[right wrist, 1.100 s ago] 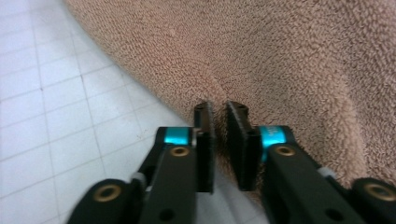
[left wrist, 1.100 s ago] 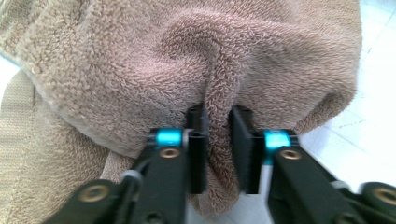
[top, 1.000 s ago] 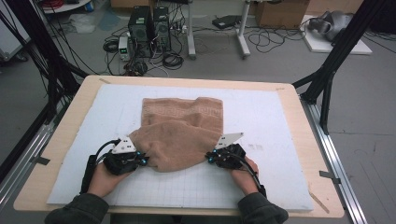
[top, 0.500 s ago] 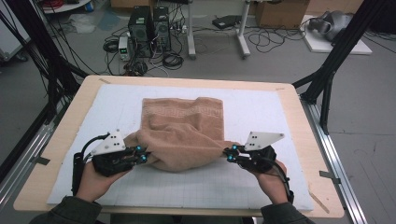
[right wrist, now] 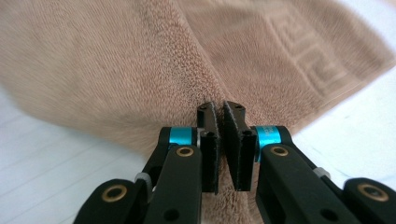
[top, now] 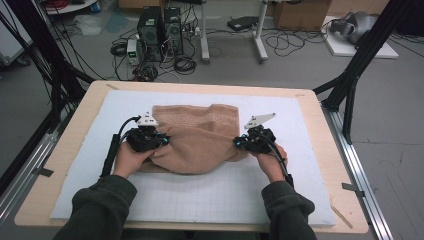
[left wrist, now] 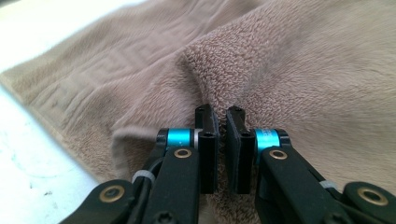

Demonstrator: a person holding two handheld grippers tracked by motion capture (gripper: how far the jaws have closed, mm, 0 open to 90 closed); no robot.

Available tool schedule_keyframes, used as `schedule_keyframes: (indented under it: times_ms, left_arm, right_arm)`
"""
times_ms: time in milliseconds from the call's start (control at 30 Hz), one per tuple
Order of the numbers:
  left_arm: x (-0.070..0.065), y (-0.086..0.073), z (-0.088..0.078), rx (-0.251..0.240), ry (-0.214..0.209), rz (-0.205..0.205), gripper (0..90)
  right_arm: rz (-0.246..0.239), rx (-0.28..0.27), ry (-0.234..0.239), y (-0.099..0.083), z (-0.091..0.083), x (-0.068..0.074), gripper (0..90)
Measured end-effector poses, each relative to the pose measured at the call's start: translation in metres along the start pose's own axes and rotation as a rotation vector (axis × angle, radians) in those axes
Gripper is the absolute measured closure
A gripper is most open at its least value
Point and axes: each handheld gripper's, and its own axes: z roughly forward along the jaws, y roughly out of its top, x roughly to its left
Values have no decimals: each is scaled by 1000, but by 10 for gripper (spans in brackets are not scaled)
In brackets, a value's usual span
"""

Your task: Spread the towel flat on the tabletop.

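Terry-cloth towel (top: 200,137) bears a woven key border; no lettering.

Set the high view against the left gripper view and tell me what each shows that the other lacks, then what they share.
High view alone: the wooden table, the person's sleeves, the right gripper clamped on the towel's right edge, floor cables behind. Left gripper view alone: the pads pinching a fold, the terry loops up close. Both: the tan towel with its key-pattern border, the left gripper, the white mat.
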Motion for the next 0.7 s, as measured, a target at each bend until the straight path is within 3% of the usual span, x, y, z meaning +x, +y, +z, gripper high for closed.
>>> schedule_keyframes:
  times_ms: [100,200,367,467,533,700]
  left_arm:
    - [2,0,6,-2,8,-9,835]
    - [1,1,-2,-10,16,7,777]
    - [1,2,-34,-85,15,-7,673]
    - [0,0,-54,-115,23,5,625]
    - [-1,-4,-64,-117,11,3,592]
    - [-15,-17,-78,-101,-28,56,554]
  right_arm:
    - [28,20,5,-3,16,-5,841]
    - [36,7,-4,-3,16,-7,786]
    - [40,-39,-20,-2,-6,-1,661]
    - [12,-86,-29,-2,-23,11,628]
    - [-12,-100,-36,-3,-33,19,619]
    - [-50,-154,3,-10,-43,39,603]
